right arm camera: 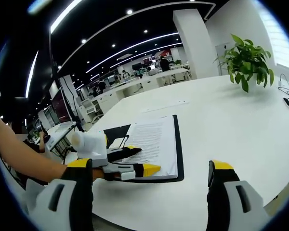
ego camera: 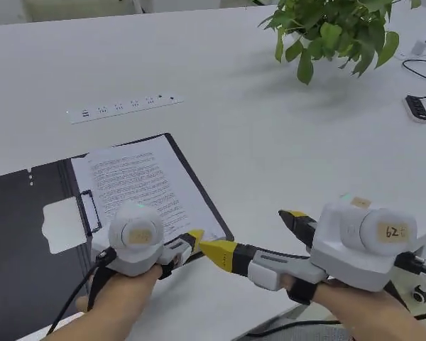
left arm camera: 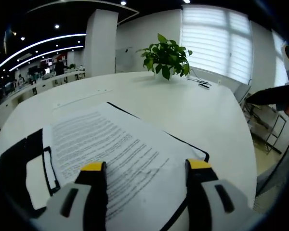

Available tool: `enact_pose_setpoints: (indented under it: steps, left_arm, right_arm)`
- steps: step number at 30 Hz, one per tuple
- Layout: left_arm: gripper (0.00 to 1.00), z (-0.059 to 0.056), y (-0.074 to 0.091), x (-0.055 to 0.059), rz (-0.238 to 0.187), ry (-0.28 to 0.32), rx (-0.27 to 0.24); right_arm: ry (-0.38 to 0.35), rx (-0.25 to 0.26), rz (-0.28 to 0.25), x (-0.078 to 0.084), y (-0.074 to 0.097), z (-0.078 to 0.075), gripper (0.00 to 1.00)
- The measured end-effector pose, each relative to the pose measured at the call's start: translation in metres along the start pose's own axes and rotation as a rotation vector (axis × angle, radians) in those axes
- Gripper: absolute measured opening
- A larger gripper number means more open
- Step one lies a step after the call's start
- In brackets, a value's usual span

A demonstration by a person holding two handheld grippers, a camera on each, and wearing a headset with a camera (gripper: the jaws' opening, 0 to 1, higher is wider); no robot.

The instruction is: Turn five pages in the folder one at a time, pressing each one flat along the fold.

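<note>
A black folder [ego camera: 14,213] lies open near the table's front edge, with a printed page [ego camera: 138,177] on top of its right half. My left gripper [ego camera: 188,245] hovers open over the page's near right corner; the printed page [left arm camera: 115,149] lies below its yellow fingertips [left arm camera: 94,166] in the left gripper view. Just right of the folder, my right gripper [ego camera: 259,234] is open above bare table, its jaws pointing left toward the left gripper. In the right gripper view the left gripper [right arm camera: 139,159] sits at the corner of the folder [right arm camera: 179,159].
A potted plant [ego camera: 334,32] stands at the back right. A white power strip [ego camera: 124,108] lies beyond the folder. Cables and a small black device [ego camera: 416,106] sit at the right edge. The table's front edge [ego camera: 220,323] runs just under my hands.
</note>
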State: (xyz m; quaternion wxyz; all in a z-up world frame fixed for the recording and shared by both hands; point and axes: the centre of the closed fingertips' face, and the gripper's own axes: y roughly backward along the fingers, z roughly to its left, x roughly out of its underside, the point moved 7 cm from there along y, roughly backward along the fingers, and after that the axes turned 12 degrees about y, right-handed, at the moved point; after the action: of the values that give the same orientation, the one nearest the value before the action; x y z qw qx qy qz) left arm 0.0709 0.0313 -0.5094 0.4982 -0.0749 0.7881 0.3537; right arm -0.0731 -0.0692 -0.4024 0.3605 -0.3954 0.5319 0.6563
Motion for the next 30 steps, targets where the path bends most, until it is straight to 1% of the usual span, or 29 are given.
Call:
enact_pose_setpoints:
  steps: [2,3,4,6,11,13,15,19,21,24,30]
  left_arm:
    - [0.64,-0.001,0.000,0.002,-0.002,-0.019,-0.002]
    - [0.64,-0.001,0.000,0.003,-0.002,-0.043,-0.004]
    - [0.64,0.000,0.000,0.004,0.001,-0.053,-0.005]
    - [0.63,0.001,0.000,0.005,-0.014,-0.051,-0.003]
    - [0.56,0.007,0.001,0.007,-0.051,-0.061,0.009]
    - [0.54,0.009,0.002,0.009,-0.074,-0.066,0.029]
    - [0.53,0.010,0.002,0.011,-0.089,-0.072,0.036]
    - [0.51,0.009,0.003,0.012,-0.100,-0.075,0.042]
    - [0.47,0.007,0.003,0.013,-0.106,-0.083,0.053]
    - [0.43,0.008,0.003,0.014,-0.114,-0.079,0.049]
    - [0.33,0.006,0.003,0.013,-0.109,-0.085,0.048]
  right_arm:
    - [0.001,-0.002,-0.001,0.000,-0.001,0.000,0.99]
    - [0.000,-0.002,-0.001,-0.001,-0.001,0.000,0.99]
    - [0.001,-0.002,-0.001,-0.001,-0.001,0.000,0.99]
    - [0.002,-0.002,0.004,0.000,-0.001,-0.001,0.99]
    - [0.000,-0.005,0.004,-0.002,-0.004,-0.001,0.99]
    - [0.002,-0.008,0.005,-0.003,-0.006,-0.001,0.99]
    - [0.002,-0.008,0.007,-0.003,-0.007,-0.001,0.99]
    - [0.003,-0.011,0.007,-0.003,-0.009,0.002,0.99]
    - [0.007,-0.012,0.011,-0.003,-0.010,0.002,0.99]
    - [0.007,-0.012,0.011,-0.003,-0.010,0.002,0.99]
    - [0.007,-0.010,0.016,-0.002,-0.011,0.002,0.99]
